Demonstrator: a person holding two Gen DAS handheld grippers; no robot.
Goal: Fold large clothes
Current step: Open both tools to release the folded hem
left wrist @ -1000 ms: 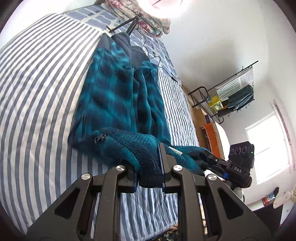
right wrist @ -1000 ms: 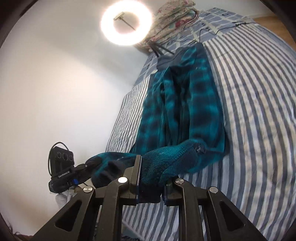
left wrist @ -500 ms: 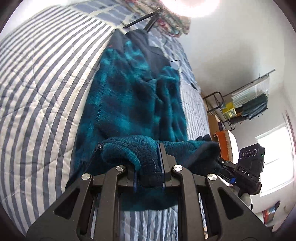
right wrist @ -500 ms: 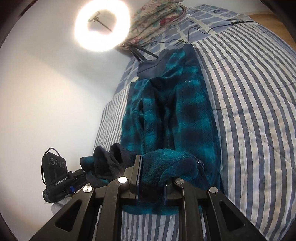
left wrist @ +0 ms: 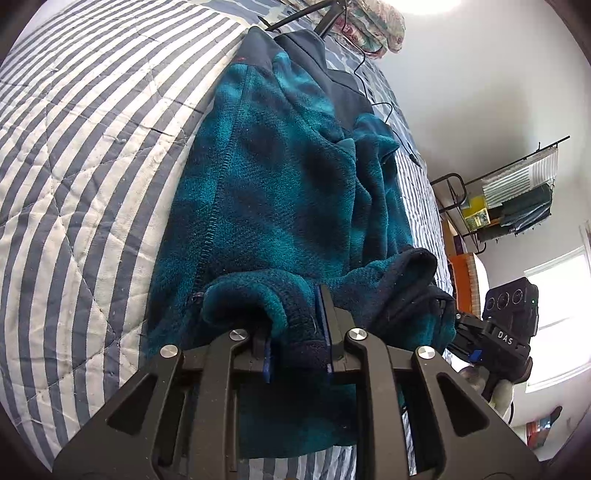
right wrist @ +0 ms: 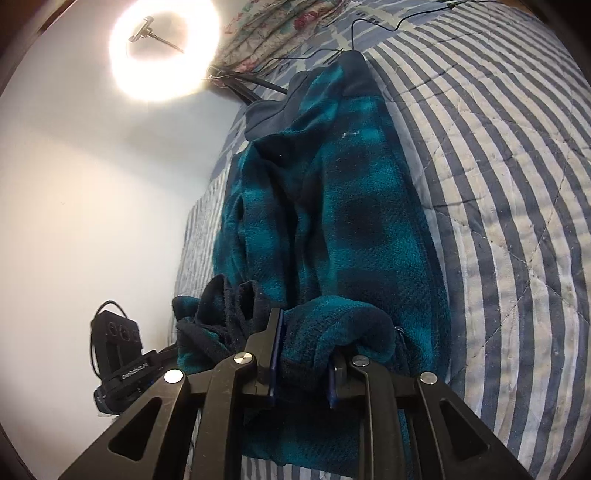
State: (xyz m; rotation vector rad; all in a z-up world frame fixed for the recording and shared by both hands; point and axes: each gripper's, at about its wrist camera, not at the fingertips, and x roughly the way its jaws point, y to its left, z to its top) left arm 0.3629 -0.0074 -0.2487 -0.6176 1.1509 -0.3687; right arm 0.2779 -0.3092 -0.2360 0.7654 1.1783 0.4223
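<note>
Left wrist view: my left gripper is clamped on a thick roll of the fleece, a teal and dark check jacket. The cloth swallows the finger pads, so I cannot see their tips. The fleece lies lengthwise on the quilt, its dark collar at the far end, and its near hem is lifted over its own body. The hem's lower edge is hidden behind the gripper frame. A zip runs down the fleece's left edge, ending in a small pull I can barely make out. To the right of the fleece, my right gripper is mostly buried in cloth; only its camera block shows. Beyond the fleece's right side stands a wire rack, its contents too small to name. A window beside it is blown out white.

Right wrist view: my right gripper is closed on another fuzzy fold of the fleece, pads again covered. Left of the fleece, the left gripper shows only its camera block and a cable; its fingers are hidden by bunched dark lining. Past the collar, a ring light glares, washing out the wall. A flowered pillow lies beside it, partly cut off. A thin black cord crosses the quilt, which is striped blue and white with diamond stitching.
</note>
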